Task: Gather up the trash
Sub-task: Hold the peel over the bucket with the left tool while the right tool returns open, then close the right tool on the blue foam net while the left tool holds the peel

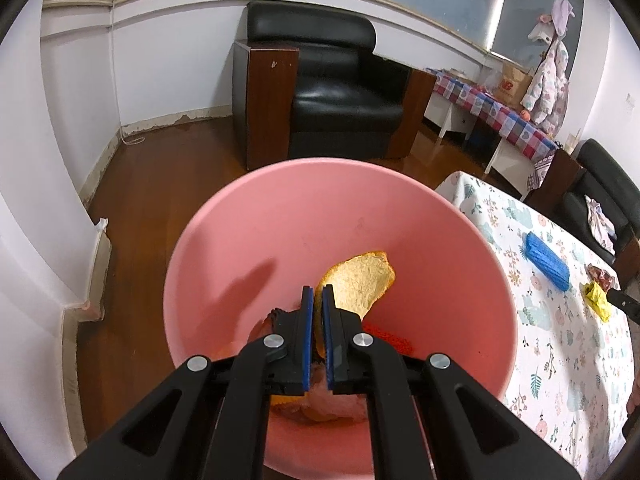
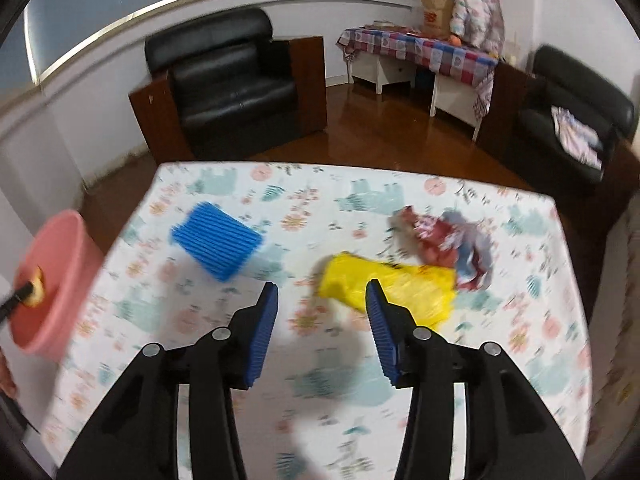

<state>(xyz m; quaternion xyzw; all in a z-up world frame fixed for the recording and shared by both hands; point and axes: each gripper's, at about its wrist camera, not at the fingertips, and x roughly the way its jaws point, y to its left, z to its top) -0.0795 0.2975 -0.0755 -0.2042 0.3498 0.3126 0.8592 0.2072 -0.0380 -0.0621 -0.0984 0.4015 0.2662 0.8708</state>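
Trash on the tabletop [image 2: 224, 396], which is covered by a flower-printed cloth. A crumpled yellow wrapper [image 2: 404, 288] lies toward the far right part of the tabletop, touching a crumpled red-and-white wrapper [image 2: 444, 236] that lies beyond it, nearer the far right corner. A ribbed blue block [image 2: 218, 240] lies well apart from both, toward the far left corner.

The right tool [image 2: 322, 296] hovers above the tabletop with its blue pads spread apart and nothing between them; the yellow wrapper shows just beyond its right-hand pad. The right wrist view is blurred, so finer detail of the wrappers cannot be told.

A pink bucket [image 1: 280, 220] stands off the left edge of the tabletop, over the wooden floor [image 1: 160, 168]. Inside it lie a piece of orange peel [image 1: 360, 280], a patch of red material and paler scraps near the bottom. The left tool [image 1: 317, 294] reaches down into the bucket with its pads drawn almost together, gripping the edge of the orange peel.

Beyond the far edge of the tabletop stand a black armchair [image 2: 228, 84] against the wall and a side table under a checked cloth [image 2: 420, 48].
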